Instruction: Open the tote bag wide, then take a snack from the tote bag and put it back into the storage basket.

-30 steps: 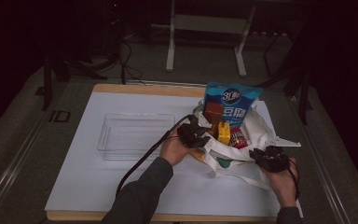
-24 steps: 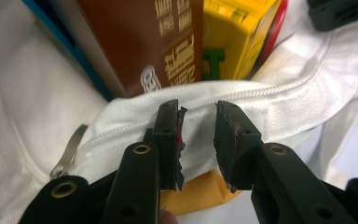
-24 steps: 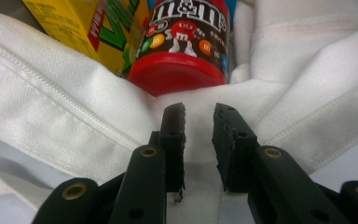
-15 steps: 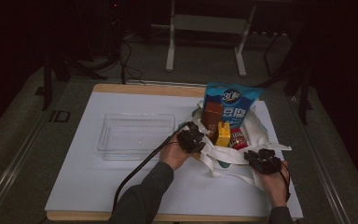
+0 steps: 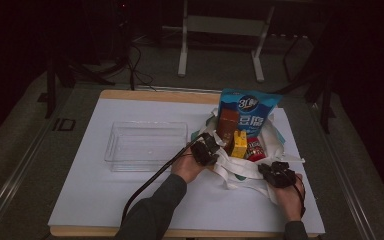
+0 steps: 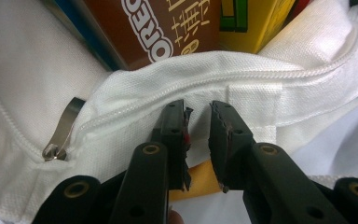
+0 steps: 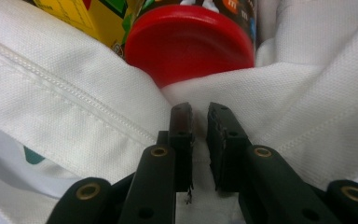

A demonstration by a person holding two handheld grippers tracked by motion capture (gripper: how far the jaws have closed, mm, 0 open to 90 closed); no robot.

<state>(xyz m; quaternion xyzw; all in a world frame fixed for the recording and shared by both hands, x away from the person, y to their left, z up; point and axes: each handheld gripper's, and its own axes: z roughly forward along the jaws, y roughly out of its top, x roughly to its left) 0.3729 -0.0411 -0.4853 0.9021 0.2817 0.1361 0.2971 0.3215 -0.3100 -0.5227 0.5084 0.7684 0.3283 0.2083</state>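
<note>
Fabric of the white bag (image 5: 240,172) sits pinched in both my tongs, left (image 6: 198,128) and right (image 7: 199,126), jaws just closing; bag lies on the surface (image 5: 95,195), right of the clear tray (image 5: 145,145).

The scene is taken in from above and behind by the high view, which is aimed forward and down over the whole table (image 5: 130,200), with the floor beyond included; everything is seen from well off. The left gripper view is carried on the left gripper (image 5: 206,148) and is pointed along its two black jaws, very close against the hem of the white bag (image 6: 242,79). The right gripper view is carried on the right gripper (image 5: 275,174) and is likewise pressed close to the bag's cloth. The bag's open mouth is shared by all three views: the yellow box (image 7: 79,16) is caught in both gripper views, and the red lid (image 7: 189,42) is met in the right one.
</note>
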